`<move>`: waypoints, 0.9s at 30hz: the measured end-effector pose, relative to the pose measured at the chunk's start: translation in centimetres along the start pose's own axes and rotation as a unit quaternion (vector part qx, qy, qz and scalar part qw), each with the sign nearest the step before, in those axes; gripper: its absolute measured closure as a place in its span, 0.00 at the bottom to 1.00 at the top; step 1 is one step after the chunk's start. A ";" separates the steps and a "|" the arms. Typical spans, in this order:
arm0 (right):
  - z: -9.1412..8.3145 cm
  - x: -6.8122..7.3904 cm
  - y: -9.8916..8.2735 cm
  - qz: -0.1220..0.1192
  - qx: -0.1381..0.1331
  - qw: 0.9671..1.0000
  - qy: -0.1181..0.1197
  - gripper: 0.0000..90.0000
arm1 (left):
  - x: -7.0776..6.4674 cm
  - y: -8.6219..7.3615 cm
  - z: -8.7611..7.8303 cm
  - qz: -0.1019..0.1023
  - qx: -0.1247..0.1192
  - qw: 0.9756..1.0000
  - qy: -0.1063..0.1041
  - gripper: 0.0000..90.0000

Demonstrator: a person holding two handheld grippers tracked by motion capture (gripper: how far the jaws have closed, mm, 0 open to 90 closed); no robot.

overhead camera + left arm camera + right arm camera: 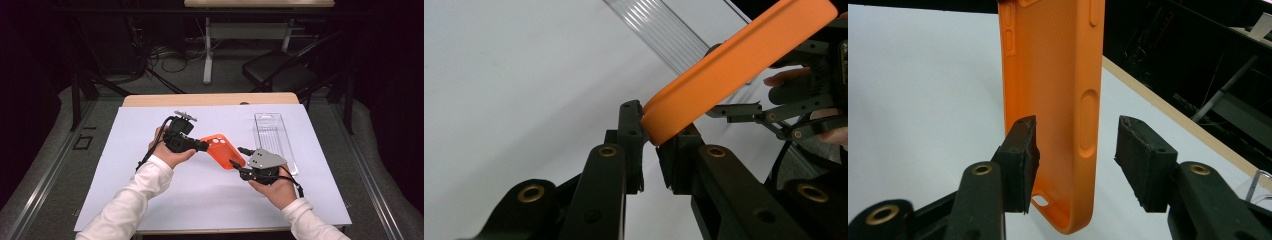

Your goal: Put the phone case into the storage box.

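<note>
An orange phone case (222, 150) hangs above the white sheet between my two grippers. My left gripper (204, 146) is shut on its camera-hole end; in the left gripper view the pads pinch the case's (734, 65) edge at the left gripper (655, 130). My right gripper (236, 156) stands open around the other end. In the right gripper view the case (1053, 75) rises on edge between the jaws of the right gripper (1078, 130). The left pad lies close beside it and the right pad stands clear of it.
A clear ribbed plastic tray (272, 135) lies on the white sheet (150, 200) at the back right, beyond my right hand. The wooden table edge (210, 99) runs along the far side. A black chair (280, 70) and cables stand on the floor behind.
</note>
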State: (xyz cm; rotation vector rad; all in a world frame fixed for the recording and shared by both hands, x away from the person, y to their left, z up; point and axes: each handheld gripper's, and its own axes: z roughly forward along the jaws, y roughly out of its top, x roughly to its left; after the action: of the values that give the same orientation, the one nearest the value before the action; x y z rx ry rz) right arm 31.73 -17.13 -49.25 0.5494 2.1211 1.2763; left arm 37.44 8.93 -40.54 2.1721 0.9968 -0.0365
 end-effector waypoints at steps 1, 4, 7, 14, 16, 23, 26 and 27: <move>0.0 0.0 0.0 0.000 0.000 1.000 -0.001 0.56 | 0.0 0.1 0.0 -0.001 0.003 1.000 0.002 0.89; 0.0 0.0 0.1 -0.004 0.001 1.000 -0.004 0.54 | -0.1 0.3 0.0 -0.003 0.009 1.000 0.009 0.89; -0.1 -0.1 0.3 -0.004 0.002 1.000 -0.006 0.53 | -0.1 0.5 0.0 -0.002 0.015 1.000 0.014 0.89; -0.2 -0.2 0.6 -0.003 0.006 1.000 -0.008 0.53 | -0.3 1.0 -0.1 0.003 0.028 0.999 0.024 0.89; -0.2 -0.3 0.7 -0.003 0.007 1.000 -0.008 0.53 | -0.3 1.1 0.0 0.002 0.030 0.999 0.026 0.90; -0.2 -0.3 1.2 -0.005 0.009 1.000 -0.006 0.51 | -0.6 1.6 -0.1 0.004 0.041 0.998 0.036 0.90; -0.3 -0.3 1.5 -0.006 0.009 1.000 -0.006 0.50 | -0.8 1.8 0.0 0.007 0.047 0.998 0.049 0.90; -0.3 -0.3 1.6 -0.006 0.009 1.000 -0.006 0.50 | -0.9 1.8 0.0 0.007 0.048 0.998 0.051 0.90</move>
State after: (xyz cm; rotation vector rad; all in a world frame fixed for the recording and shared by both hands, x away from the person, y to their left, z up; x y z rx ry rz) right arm 31.87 -16.79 -47.63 0.5497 2.1252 1.2453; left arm 38.02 7.61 -39.16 2.2868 1.0561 0.0338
